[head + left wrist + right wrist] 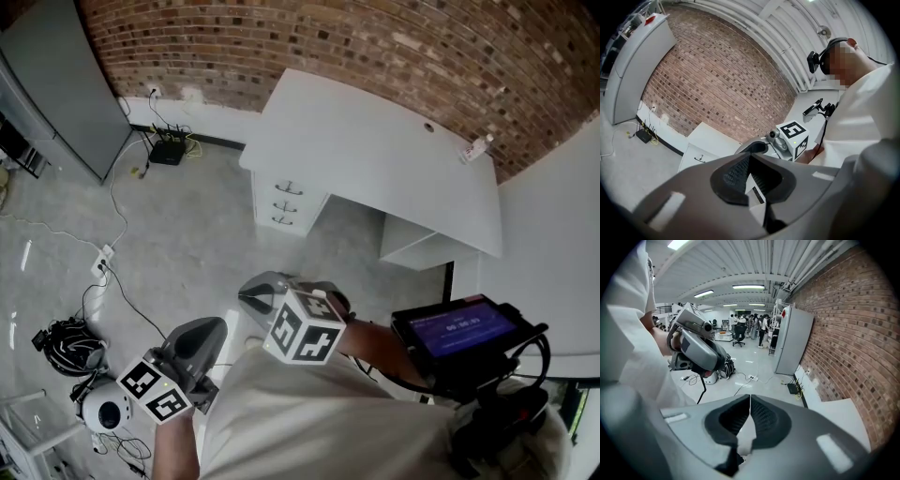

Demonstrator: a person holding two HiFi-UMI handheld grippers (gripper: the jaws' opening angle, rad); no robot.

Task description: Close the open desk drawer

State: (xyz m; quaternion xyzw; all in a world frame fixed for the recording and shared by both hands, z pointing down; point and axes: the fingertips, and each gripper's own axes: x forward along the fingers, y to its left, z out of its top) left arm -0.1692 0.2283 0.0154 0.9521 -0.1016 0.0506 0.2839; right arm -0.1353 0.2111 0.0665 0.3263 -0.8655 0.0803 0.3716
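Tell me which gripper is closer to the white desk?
The right gripper. In the head view it is nearer the white desk, while the left gripper hangs further back, lower left.
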